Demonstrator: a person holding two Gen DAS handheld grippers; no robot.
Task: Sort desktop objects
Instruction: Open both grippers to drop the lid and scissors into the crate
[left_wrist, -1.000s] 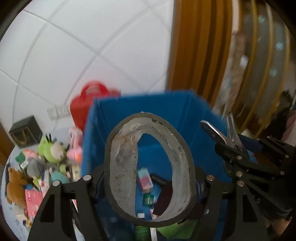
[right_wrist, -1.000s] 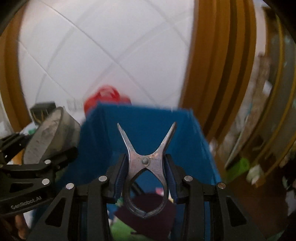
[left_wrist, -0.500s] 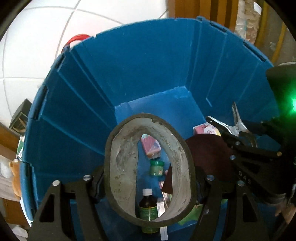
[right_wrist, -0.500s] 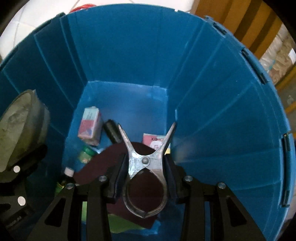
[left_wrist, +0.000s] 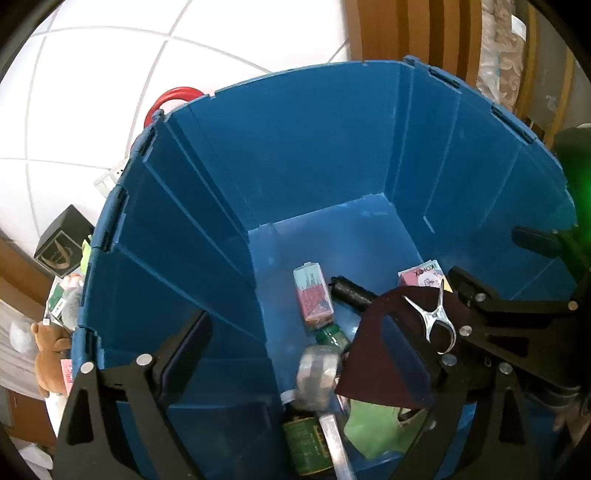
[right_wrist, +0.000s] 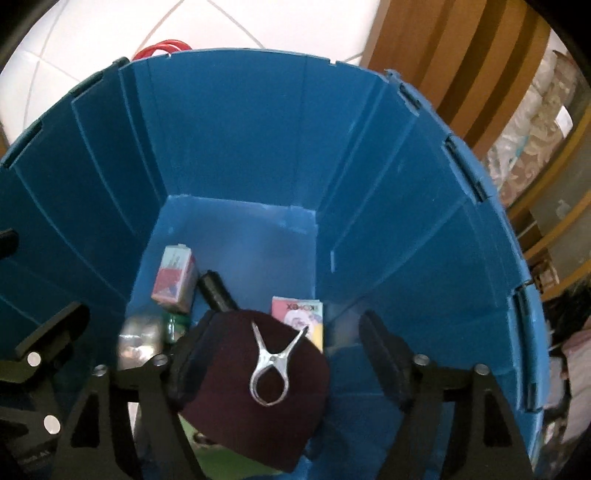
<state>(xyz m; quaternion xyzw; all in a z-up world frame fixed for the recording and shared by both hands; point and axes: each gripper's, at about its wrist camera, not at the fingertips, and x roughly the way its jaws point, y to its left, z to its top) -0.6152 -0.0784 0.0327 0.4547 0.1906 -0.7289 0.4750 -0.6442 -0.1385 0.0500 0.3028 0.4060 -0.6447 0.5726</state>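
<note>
While both tools hang over the blue bin (right_wrist: 236, 122), their jaws are opening and grip nothing. The left tool (left_wrist: 306, 354) has a blurred grey tape roll (left_wrist: 318, 373) below it, clear of its fingers, above a green bottle (left_wrist: 308, 443). The right tool (right_wrist: 280, 350) has the metal clip (right_wrist: 271, 369) between its fingers but untouched, over a maroon cloth (right_wrist: 236, 417) in the bin.
</note>
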